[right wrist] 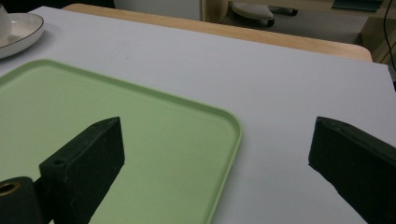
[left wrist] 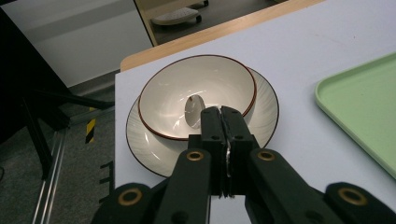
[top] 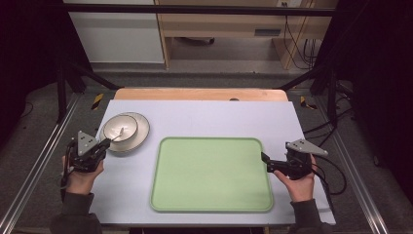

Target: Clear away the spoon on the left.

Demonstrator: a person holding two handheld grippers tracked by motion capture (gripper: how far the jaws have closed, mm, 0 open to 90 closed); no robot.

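Your left gripper (top: 103, 143) sits at the near-left of the counter (top: 204, 117), its fingers (left wrist: 212, 135) pressed together on what looks like a thin spoon handle (left wrist: 227, 158), a sliver of metal showing in the seam between them. The spoon's bowl end (left wrist: 192, 108) rests inside the white bowl (top: 120, 127), the one with the dark rim. That bowl sits on a pale ribbed plate (top: 141, 131), and the pair stands at the far-left of the counter, just beyond your left hand (top: 83, 178).

Over on the other side, your right gripper (top: 269, 163) hovers at the right edge of the green tray (top: 212, 173), fingers (right wrist: 84, 163) spread wide with nothing between them. In the right gripper view one finger hangs above the tray's surface and the other above bare counter, so the tray's rounded corner lies in the gap. The tray lies flat in the middle of the counter, near the plate but apart from it. Your right hand (top: 301, 184) grips from behind, cable trailing off to the side.
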